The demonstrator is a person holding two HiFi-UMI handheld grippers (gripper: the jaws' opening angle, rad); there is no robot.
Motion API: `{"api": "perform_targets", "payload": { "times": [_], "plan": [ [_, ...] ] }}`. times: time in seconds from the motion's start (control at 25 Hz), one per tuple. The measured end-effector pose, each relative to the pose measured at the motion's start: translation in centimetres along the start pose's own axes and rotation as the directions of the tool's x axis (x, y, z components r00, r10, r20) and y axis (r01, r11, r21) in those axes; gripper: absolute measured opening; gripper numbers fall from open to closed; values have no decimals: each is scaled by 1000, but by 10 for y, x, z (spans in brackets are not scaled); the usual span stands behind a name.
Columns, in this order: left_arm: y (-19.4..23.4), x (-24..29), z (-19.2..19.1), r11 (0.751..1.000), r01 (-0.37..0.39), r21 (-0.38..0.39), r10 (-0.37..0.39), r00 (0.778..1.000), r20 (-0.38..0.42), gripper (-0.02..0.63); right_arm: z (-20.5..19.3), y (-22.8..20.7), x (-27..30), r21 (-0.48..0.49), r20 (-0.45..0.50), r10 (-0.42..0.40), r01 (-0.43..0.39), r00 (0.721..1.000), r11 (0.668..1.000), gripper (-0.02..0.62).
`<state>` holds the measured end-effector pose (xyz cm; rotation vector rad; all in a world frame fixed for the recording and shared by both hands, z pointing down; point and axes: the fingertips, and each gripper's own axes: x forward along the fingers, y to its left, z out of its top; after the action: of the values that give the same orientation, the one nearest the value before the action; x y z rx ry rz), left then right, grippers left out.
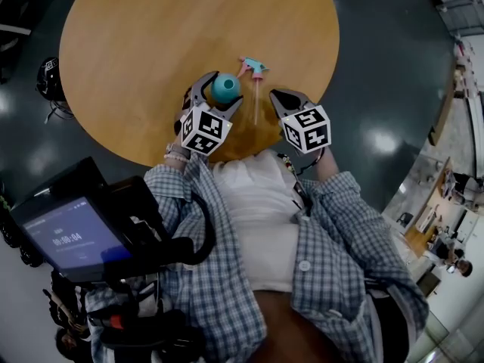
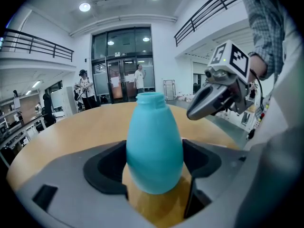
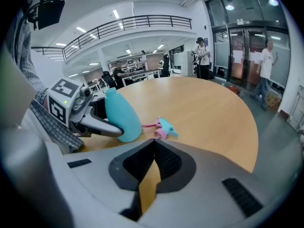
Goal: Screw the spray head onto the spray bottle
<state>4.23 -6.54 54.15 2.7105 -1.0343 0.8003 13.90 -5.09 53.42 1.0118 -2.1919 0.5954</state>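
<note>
A turquoise spray bottle [image 1: 225, 88] [image 2: 154, 146] [image 3: 121, 118] stands upright and uncapped on the round wooden table [image 1: 151, 36]. My left gripper [image 1: 224, 89] [image 2: 154, 170] is spread wide around the bottle's body. Its pads [image 2: 111, 167] lie close along both sides, and I see no squeeze. The spray head [image 1: 253, 68] [image 3: 164, 128], turquoise with a pink trigger, lies on its side just beyond the bottle. My right gripper [image 1: 278, 95] [image 3: 153, 144] [image 2: 191, 114] is shut and empty. It hovers to the right of the bottle, short of the spray head.
The table's near edge [image 1: 249, 153] runs just under both grippers, against the person's torso. A dark device with a lit screen [image 1: 68, 237] hangs at the lower left of the head view. People stand far off by the glass doors [image 2: 123, 80].
</note>
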Motion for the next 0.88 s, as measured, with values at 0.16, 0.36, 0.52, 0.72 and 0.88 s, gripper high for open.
{"api": "perform_targets", "payload": {
  "times": [0.16,0.36,0.52,0.72,0.88],
  "plan": [
    [-3,0,-1,1000,1,0,-1,1000,-2,379,31,-18,17,-84,2,13,-12,1000,996,-6],
    [-6,0,-1,1000,-7,0,7,1000,-2,379,53,-24,44,-172,-53,64,-72,997,983,69],
    [-7,0,-1,1000,-12,-1,12,1000,-2,379,52,-20,68,-183,-143,134,-159,981,970,149],
    [-8,0,0,1000,-15,-1,15,1000,-6,379,52,-17,93,-131,-225,203,-236,953,963,153],
    [-10,-2,-1,1000,-18,-6,18,1000,-7,379,38,-19,104,-110,-316,204,-250,927,962,155]
  ]
}}
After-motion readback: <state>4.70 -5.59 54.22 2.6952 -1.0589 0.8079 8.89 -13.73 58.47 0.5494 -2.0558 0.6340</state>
